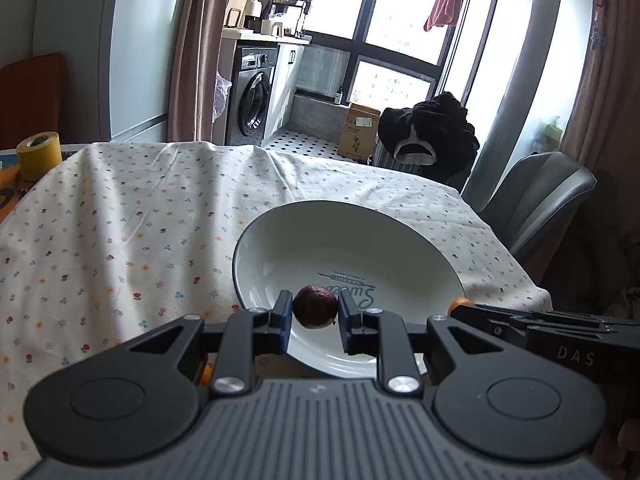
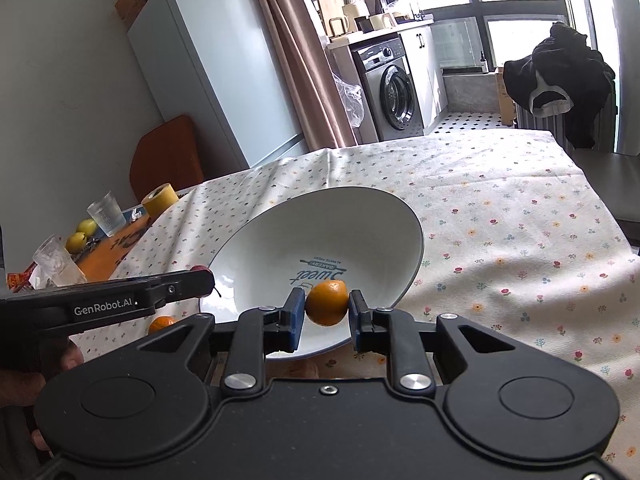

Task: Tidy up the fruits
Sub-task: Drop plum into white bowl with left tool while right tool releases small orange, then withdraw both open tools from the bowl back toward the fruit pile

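the left gripper [image 1: 312,312] has its two blue-padded fingers closed narrowly on a small, dark red, wrinkled fruit [image 1: 315,306], roundish and matte, held just above the near inside of a bowl [image 1: 420,248]. the right gripper [image 2: 324,312] has its fingers closed on a smooth, round orange [image 2: 327,303] with a glossy peel, held over the near rim of the same bowl. the bowl is wide, shallow and white with a thin dark rim and blue lettering printed on its floor; its glaze shines in the window light.

it sits on a table covered by a cream tablecloth [image 2: 500,208] printed with tiny flowers, creased and rumpled. in the right wrist view a second orange [image 2: 162,323] lies on the cloth left of the bowl, below the left gripper's black body.

at the uncovered end of the table stand a roll of yellow tape [image 2: 160,199], two clear ribbed plastic cups [image 2: 106,213], and two yellow-green fruits [image 2: 82,234] close together. behind are a pale fridge [image 2: 208,68], one grey washing machine [image 2: 390,88] with a round door, pinkish curtains, large bright windows, a black-and-white tiled floor, and a dark garment [image 1: 430,136] heaped over a chair.
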Motion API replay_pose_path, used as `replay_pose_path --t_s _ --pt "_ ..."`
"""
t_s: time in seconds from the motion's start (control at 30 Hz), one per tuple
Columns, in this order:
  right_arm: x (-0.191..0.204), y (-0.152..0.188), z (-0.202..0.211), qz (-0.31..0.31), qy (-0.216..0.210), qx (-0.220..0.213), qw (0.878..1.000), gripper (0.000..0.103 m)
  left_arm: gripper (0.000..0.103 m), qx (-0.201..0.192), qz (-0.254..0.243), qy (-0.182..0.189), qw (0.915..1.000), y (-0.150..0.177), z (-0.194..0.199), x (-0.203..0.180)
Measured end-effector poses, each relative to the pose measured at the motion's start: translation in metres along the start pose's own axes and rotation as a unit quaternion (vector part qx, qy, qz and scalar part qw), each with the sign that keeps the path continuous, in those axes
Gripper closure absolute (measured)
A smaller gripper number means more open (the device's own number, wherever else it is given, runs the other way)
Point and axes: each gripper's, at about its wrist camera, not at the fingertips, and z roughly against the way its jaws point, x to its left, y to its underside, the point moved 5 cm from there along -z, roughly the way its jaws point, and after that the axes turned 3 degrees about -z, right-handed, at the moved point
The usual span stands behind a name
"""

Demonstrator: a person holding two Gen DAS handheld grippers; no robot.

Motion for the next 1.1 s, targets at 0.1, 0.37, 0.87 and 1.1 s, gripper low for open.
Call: replay_pose_path --t_s 0.1,0.37,0.87,1.1 --pt "-0.002 0.001 -0.004 -0.001 0.003 0.002 1.000 0.081 0.081 0.005 0.000 -0.002 1.0000 0.002 -0.008 -0.001" --pt "-0.006 0.003 -0.013 -0.007 0.004 0.008 1.000 0.081 0.081 0.016 0.003 0.000 0.9999 0.006 -0.021 -0.003" --pt "-0.005 -0.003 0.009 -0.011 0.010 -0.033 0.999 0.036 0.040 -0.012 0.010 -0.027 0.9995 0.004 0.002 0.003" --pt "-0.005 -0.003 0.030 -0.027 0.006 -0.079 0.996 0.003 0.014 -0.028 0.019 -0.050 0.9982 0.004 0.025 0.009"
